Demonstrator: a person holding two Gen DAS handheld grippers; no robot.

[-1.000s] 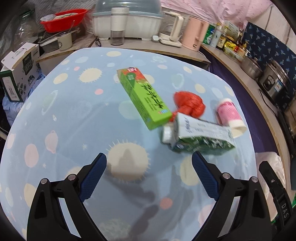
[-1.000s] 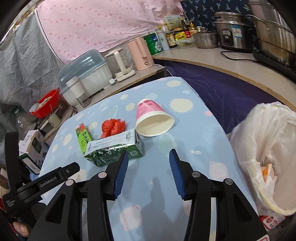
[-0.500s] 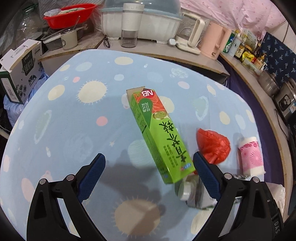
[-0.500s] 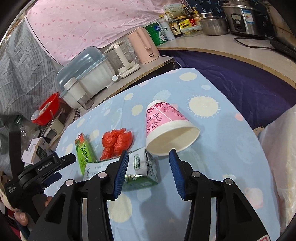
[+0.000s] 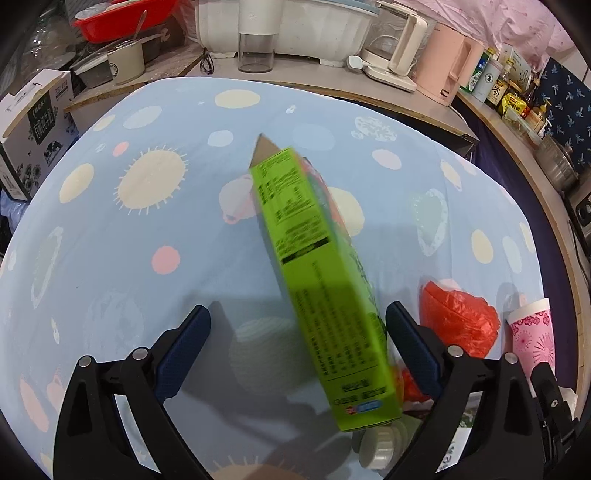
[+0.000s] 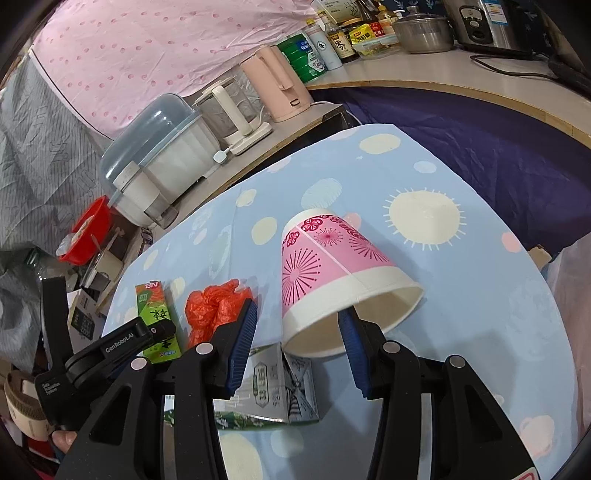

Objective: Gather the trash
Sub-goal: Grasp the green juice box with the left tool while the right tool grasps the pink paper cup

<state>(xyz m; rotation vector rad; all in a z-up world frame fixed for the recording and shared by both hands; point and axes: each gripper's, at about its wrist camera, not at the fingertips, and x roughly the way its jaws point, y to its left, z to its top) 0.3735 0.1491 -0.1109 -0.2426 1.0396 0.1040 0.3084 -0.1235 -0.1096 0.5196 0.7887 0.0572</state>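
A green drink carton [image 5: 314, 277] lies flat on the blue spotted tablecloth [image 5: 147, 258]. My left gripper [image 5: 298, 312] stands open around its near end, closer to the right finger, with neither pad touching it. A crumpled red plastic bag [image 5: 458, 321] and a pink paper cup [image 5: 532, 336] lie to the right. In the right wrist view the pink cup [image 6: 332, 266] lies on its side, mouth towards me. My right gripper [image 6: 298, 314] is open, one fingertip at the cup's mouth and the other outside its left wall. A white-and-green carton [image 6: 273, 391] lies under the fingers.
A counter behind the table holds a covered dish rack [image 6: 159, 166], a glass kettle [image 6: 229, 114], a pink kettle [image 6: 280, 85], bottles and pots. A red basin [image 5: 122, 18] and a cardboard box [image 5: 33, 125] stand at the left. A white bag [image 6: 576, 277] hangs off the table's right edge.
Both grippers have moved forward and down. The green carton has come between the left fingers. The pink cup has come up to the right fingers. Neither jaw width has changed.
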